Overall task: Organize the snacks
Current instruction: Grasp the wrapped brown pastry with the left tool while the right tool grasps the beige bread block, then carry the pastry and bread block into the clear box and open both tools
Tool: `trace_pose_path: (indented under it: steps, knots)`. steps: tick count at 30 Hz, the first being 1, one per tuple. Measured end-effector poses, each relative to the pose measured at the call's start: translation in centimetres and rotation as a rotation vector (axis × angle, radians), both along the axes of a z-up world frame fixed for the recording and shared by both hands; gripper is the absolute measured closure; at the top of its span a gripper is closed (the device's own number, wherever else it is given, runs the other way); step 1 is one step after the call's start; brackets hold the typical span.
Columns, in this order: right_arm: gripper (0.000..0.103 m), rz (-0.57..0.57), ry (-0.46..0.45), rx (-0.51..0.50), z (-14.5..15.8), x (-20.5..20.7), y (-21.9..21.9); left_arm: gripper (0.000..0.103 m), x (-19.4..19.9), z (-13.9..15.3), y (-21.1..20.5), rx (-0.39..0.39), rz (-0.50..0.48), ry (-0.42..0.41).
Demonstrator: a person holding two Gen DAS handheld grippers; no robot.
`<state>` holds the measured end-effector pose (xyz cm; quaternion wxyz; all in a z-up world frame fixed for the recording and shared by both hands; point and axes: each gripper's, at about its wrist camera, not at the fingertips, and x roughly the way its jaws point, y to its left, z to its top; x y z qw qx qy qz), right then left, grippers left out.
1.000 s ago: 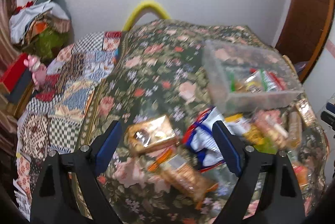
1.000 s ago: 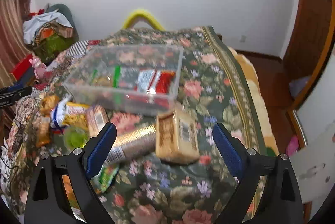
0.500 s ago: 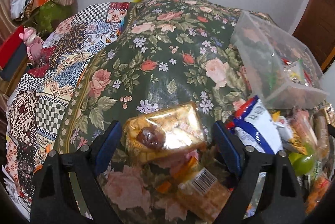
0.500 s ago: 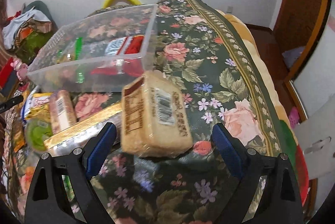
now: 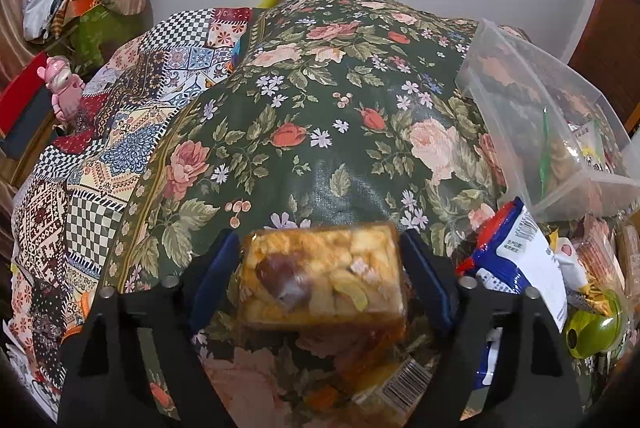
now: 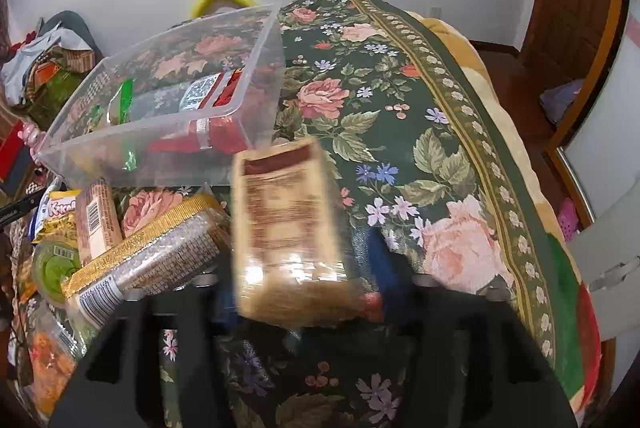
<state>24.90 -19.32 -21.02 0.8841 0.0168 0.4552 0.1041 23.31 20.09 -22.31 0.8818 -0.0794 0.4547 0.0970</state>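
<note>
The left tongs are squeezed onto a clear pack of mixed snacks, with a blue pad touching each side of it. The right tongs are closed around a tan pack of crackers, which looks blurry and sits up off the cloth.

The biggest thing is the green flower cloth that covers the whole top. Beside it on the left lies a patchwork blanket.

Next is the clear plastic box. It sits on the cloth, just behind the cracker pack. Inside it are a red packet and a green one.

In front of the box lie more snacks, close together. There is a long gold and silver pack, a brown bar, a blue and white bag and a small round green cup.
</note>
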Motion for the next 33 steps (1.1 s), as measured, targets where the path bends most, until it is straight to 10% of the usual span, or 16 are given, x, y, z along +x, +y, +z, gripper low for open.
trace_pose_path:
  steps: [33]
  knots:
    - [0.069, 0.060, -0.244, 0.054, 8.7, -2.2, 1.0, 0.031, -2.5, 12.5, -7.7, 0.005, -0.155, -0.259]
